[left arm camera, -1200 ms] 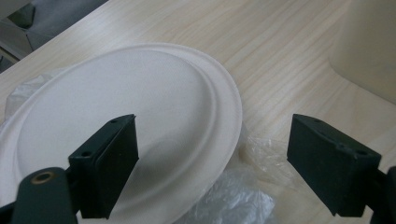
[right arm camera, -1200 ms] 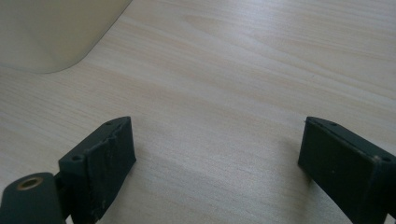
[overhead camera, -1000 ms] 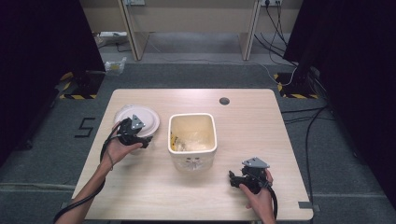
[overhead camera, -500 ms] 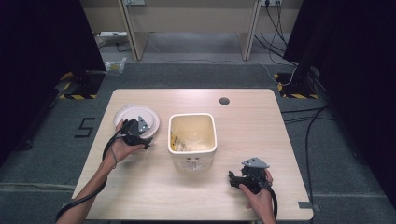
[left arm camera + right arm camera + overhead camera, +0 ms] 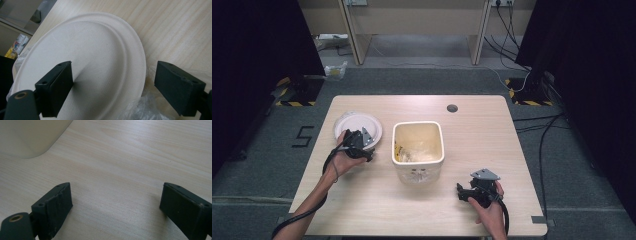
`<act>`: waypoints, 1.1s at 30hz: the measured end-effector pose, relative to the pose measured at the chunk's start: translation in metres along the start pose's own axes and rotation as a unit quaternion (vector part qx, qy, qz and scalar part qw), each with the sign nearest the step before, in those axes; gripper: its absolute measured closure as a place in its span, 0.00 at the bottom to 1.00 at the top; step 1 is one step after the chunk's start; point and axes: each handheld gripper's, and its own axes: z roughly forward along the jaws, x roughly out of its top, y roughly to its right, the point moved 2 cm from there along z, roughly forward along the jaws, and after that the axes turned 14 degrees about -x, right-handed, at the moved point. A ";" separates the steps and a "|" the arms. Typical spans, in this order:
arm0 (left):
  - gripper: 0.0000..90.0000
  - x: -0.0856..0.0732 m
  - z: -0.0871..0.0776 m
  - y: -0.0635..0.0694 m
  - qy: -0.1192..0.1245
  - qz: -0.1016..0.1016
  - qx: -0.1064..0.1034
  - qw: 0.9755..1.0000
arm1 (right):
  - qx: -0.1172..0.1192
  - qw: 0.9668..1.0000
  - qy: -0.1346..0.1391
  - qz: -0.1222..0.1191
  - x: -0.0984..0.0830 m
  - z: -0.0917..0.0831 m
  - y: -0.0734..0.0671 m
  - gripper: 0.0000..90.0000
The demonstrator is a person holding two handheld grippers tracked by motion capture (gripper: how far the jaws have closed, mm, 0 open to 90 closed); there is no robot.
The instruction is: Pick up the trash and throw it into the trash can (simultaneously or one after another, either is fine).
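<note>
1 plate (image 5: 95, 65) btwn open left claw (image 5: 113, 85), 1 bin (image 5: 418, 150).

Plate (image 5: 354, 125) left of bin (image 5: 418, 150) on table (image 5: 492, 140); bin mid-table

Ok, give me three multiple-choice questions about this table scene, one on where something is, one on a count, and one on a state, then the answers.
1. Where is the paper plate relative to the cream bin?
A. On the person's left of it
B. Inside it
C. On the person's right of it

2. How many paper plates are on the table?
A. One
B. Two
C. Three

3. How do the left tongs stand?
A. Shut on the plate
B. Open, jaws straddling the plate's rim
C. Shut on nothing

Answers: 1 A, the high view shows it left of the bin. 2 A, one plate shows. 3 B, the left gripper view shows a wide gap.
</note>
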 end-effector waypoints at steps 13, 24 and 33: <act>0.22 0.000 0.004 0.003 -0.018 0.025 0.030 0.999 | 0.002 1.000 0.000 -0.003 0.000 0.000 -0.001 0.12; 0.57 0.008 -0.019 -0.008 0.017 0.008 0.027 0.999 | 0.002 1.000 0.000 -0.004 0.000 0.000 -0.001 0.12; 0.75 0.007 -0.042 -0.019 0.045 -0.009 0.041 0.998 | 0.002 1.000 0.000 -0.003 0.000 0.000 -0.002 0.12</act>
